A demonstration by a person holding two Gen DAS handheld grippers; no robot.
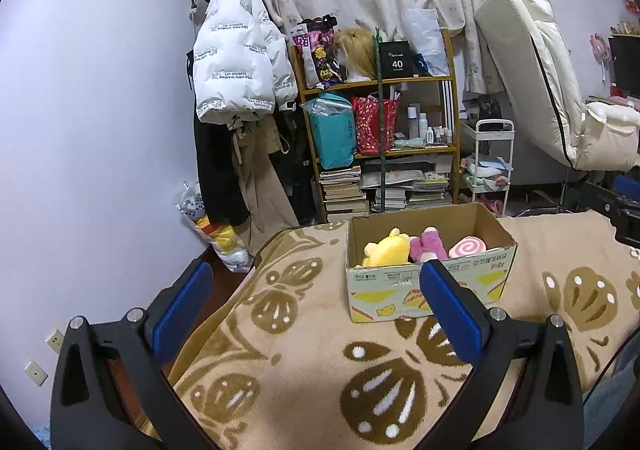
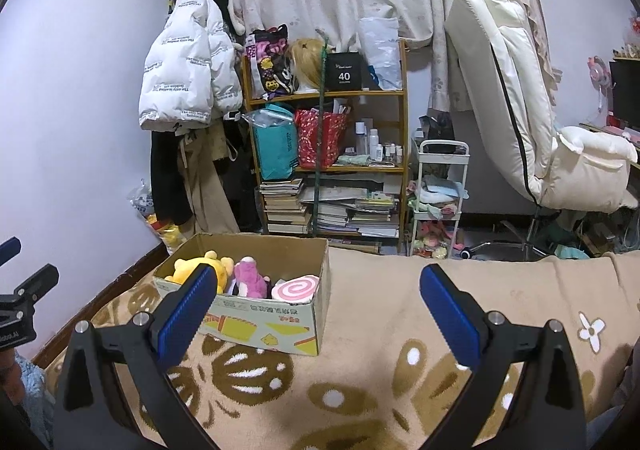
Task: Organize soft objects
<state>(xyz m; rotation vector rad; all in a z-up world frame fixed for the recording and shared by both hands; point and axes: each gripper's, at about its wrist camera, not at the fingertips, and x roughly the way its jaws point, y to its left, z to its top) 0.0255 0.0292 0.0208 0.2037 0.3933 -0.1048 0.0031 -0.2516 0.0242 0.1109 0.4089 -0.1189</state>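
An open cardboard box (image 1: 430,292) (image 2: 260,322) stands on the beige patterned blanket (image 1: 304,362) (image 2: 376,354). Inside it lie a yellow bear plush (image 1: 387,248) (image 2: 202,264), a pink plush (image 1: 429,244) (image 2: 249,278) and a pink-and-white swirl plush (image 1: 467,248) (image 2: 295,286). My left gripper (image 1: 316,270) is open, held short of the box, with nothing between its blue pads. My right gripper (image 2: 320,276) is open too, to the right of the box, and holds nothing. The other gripper's black frame shows at the left edge of the right wrist view.
A wooden shelf (image 1: 376,137) (image 2: 326,141) with bags, bottles and stacked books stands beyond the bed. Coats (image 1: 236,65) hang on the wall at left. A bag of plush toys (image 1: 218,236) sits on the floor. A white chair (image 2: 532,117) and small cart (image 2: 438,193) are at right.
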